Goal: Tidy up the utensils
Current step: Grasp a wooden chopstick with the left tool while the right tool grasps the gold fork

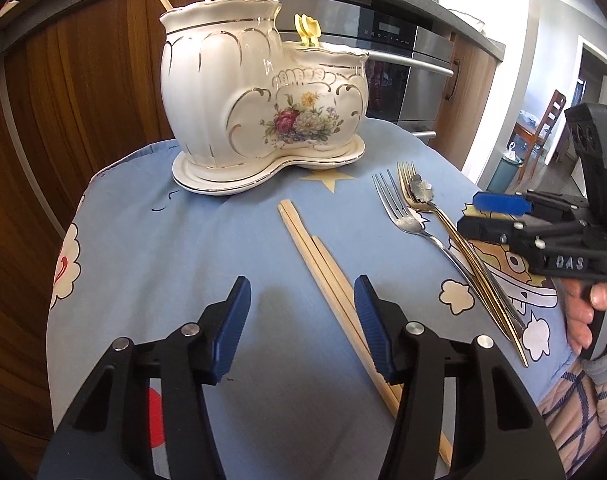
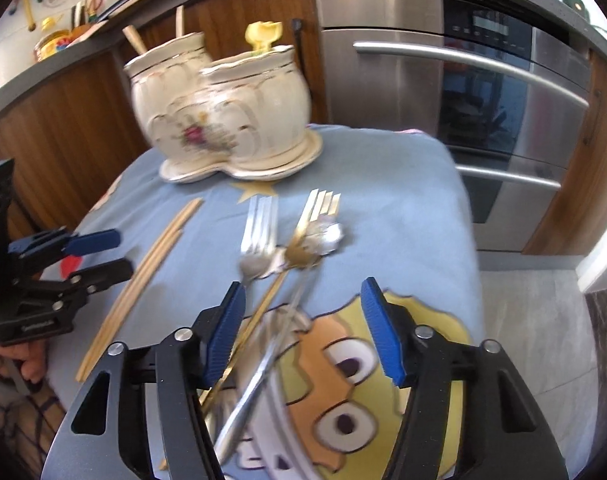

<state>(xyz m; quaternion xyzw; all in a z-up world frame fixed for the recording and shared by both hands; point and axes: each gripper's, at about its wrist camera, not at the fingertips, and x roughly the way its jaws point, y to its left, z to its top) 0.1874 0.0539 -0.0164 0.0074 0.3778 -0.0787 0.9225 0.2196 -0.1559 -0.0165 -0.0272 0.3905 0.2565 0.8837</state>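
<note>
You're hovering both grippers wide open, empty. Chopsticks (image 1: 323, 264) are lying lengthwise just under the left gripper (image 1: 301, 322), touching its right finger; forks (image 2: 263, 232) are pointing away from the right gripper (image 2: 303, 328).

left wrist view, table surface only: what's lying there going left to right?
Left gripper open at the bottom, chopsticks → silver fork → gold fork with a small spoon on its head → right gripper. The ceramic holder stands behind them.
</note>
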